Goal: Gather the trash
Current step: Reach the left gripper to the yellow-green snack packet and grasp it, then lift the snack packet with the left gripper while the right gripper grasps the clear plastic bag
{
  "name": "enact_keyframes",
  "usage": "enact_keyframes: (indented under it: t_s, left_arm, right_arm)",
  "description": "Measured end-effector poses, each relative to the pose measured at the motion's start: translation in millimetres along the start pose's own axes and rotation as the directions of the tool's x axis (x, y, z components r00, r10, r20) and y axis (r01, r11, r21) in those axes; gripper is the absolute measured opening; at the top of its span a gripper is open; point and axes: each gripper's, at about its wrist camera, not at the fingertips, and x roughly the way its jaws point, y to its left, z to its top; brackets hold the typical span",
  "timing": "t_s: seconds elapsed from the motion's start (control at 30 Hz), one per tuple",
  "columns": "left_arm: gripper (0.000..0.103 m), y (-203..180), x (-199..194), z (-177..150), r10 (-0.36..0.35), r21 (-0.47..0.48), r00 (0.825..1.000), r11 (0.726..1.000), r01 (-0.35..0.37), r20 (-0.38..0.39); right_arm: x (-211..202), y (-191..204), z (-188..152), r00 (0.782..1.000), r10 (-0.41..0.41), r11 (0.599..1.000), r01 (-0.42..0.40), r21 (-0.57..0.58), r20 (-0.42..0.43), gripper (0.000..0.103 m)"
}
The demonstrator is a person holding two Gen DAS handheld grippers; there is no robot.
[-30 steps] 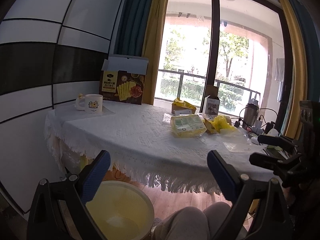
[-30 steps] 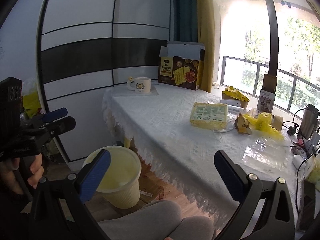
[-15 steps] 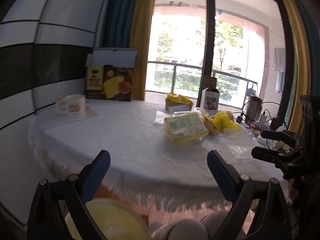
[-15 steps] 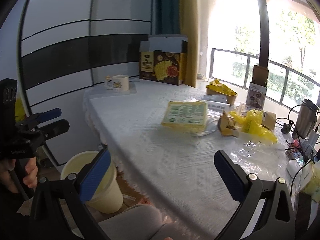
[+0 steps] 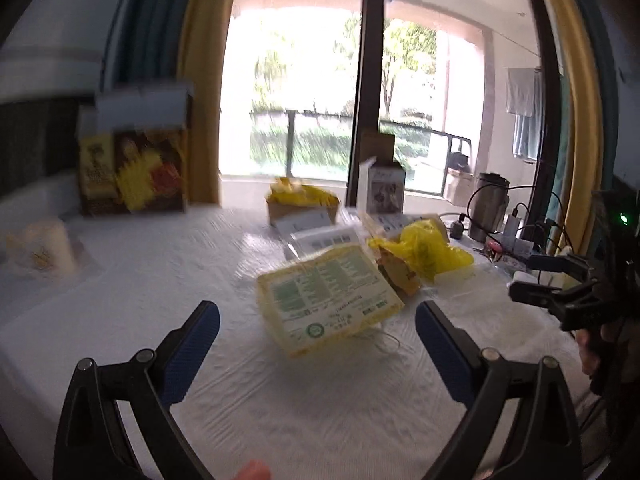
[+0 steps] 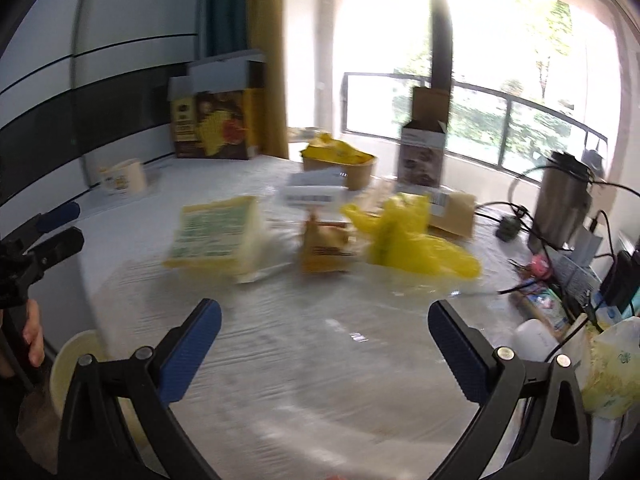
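Both grippers — left (image 5: 317, 316), right (image 6: 325, 316) — hover with jaws wide apart, empty, above the counter (image 5: 160, 280); only the right view shows the bin (image 6: 72, 356).

Before me a white lace tablecloth (image 5: 160, 272) covers the table. At its far left corner a cream printed mug (image 6: 122, 178) sits near a tall dark-brown food carton (image 6: 218, 120) with its white flap raised. On my right, a steel thermos (image 6: 562, 200) stands among black cables (image 6: 516, 210).
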Motion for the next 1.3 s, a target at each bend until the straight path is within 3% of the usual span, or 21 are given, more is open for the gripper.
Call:
enact_keyframes:
  t_s: [0.07,0.2,0.33,0.47,0.7,0.87,0.93,0.97,1.03,1.13,1.3]
  left_arm:
    - [0.098,9.6,29.6,3.9,-0.028,-0.027,0.999,0.999,0.027,-0.045]
    - [0.098,21.4,65.4,8.1,-0.016,-0.068,0.997,0.998,0.011,-0.078]
    - [0.098,34.4,94.8,5.6,0.0,-0.112,0.986,0.994,-0.019,-0.164]
    - [0.098,45.3,109.0,6.6,-0.112,-0.193,0.969,0.979,0.07,-0.219]
    - [0.098,38.7,136.6,14.7,-0.152,-0.186,0.935,0.978,0.095,-0.321]
    - [0.096,21.6,136.4,6.3,-0.146,-0.123,0.926,0.986,0.109,-0.348]
    - [0.07,13.4,134.8,1.8,-0.121,-0.074,0.926,0.992,0.101,-0.357]
    - [0.067,10.4,133.1,-0.7,-0.113,-0.056,0.927,0.994,0.099,-0.358]
    - [0.046,7.3,128.5,-4.7,-0.125,-0.05,0.924,0.992,0.114,-0.36]
    - [0.032,4.7,118.8,-6.3,-0.134,-0.054,0.928,0.991,0.123,-0.349]
    - [0.019,-2.7,81.3,2.1,-0.092,-0.02,0.961,0.996,0.09,-0.261]
  right_arm:
    - [11.9,-14.4,4.7,0.999,-0.028,1.0,0.028,0.011,-0.023,0.103]
    - [25.0,-38.1,7.7,0.996,-0.073,0.996,0.076,0.048,-0.051,0.103]
    - [38.6,-59.8,-4.0,0.991,-0.079,0.99,0.091,0.11,-0.112,0.103]
    - [39.9,-68.6,-15.2,0.988,-0.074,0.987,0.092,0.131,-0.136,0.103]
    - [33.7,-73.9,-23.4,0.986,-0.029,0.982,0.059,0.182,-0.162,0.103]
    - [34.1,-77.9,-32.1,0.98,-0.004,0.974,0.048,0.222,-0.197,0.102]
    - [32.8,-79.6,-36.0,0.978,0.011,0.971,0.039,0.234,-0.209,0.102]
    - [31.9,-79.6,-38.2,0.977,0.019,0.971,0.033,0.238,-0.213,0.101]
    - [28.8,-78.6,-42.6,0.976,0.029,0.97,0.025,0.242,-0.218,0.101]
    - [20.3,-82.9,-50.4,0.975,0.039,0.963,0.022,0.269,-0.22,0.101]
    - [2.5,-94.8,-57.1,0.977,0.041,0.951,0.027,0.307,-0.21,0.101]
